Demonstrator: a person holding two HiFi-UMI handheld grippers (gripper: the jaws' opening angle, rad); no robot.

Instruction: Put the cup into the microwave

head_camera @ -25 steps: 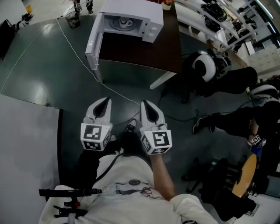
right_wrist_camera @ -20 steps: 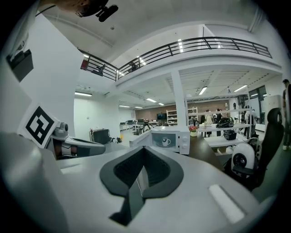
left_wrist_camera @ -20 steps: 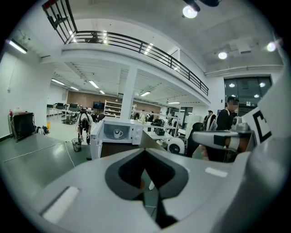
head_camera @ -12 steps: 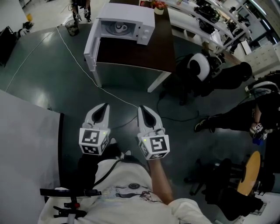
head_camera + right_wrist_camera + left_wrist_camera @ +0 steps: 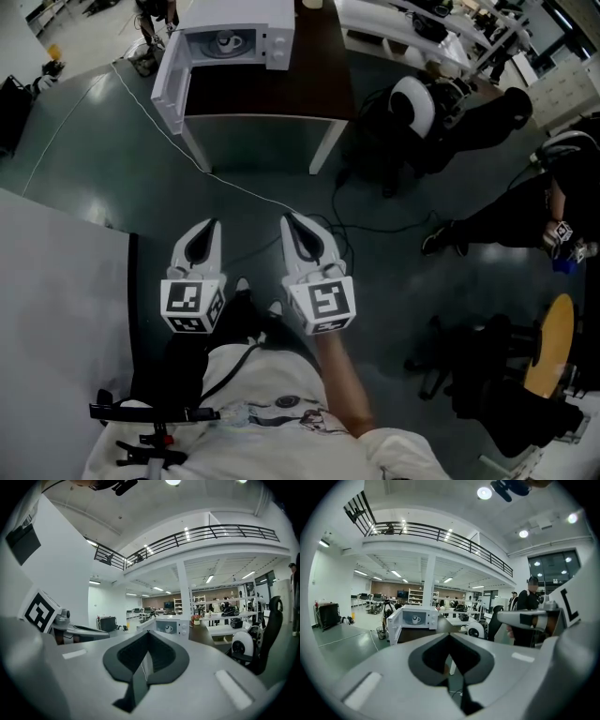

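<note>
Just dark floor point(image 5: 103, 159) and a white cable point(image 5: 232, 187) between the grippers and the far brown table point(image 5: 281, 89), with an office chair point(image 5: 412, 103) off to the right. The white cup point(image 5: 225, 40) sits inside the white microwave point(image 5: 248, 19), whose door point(image 5: 169, 80) hangs open to the left. The left gripper point(image 5: 208, 225) and right gripper point(image 5: 289, 219) are both pinched together, holding nothing.

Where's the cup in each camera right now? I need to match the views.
Head view: top left, cup inside the open microwave.
Left gripper view: cup left of centre, mid-height.
Right gripper view: cup just right of centre.
Shared landmark: the microwave, door open, on the dark table.
</note>
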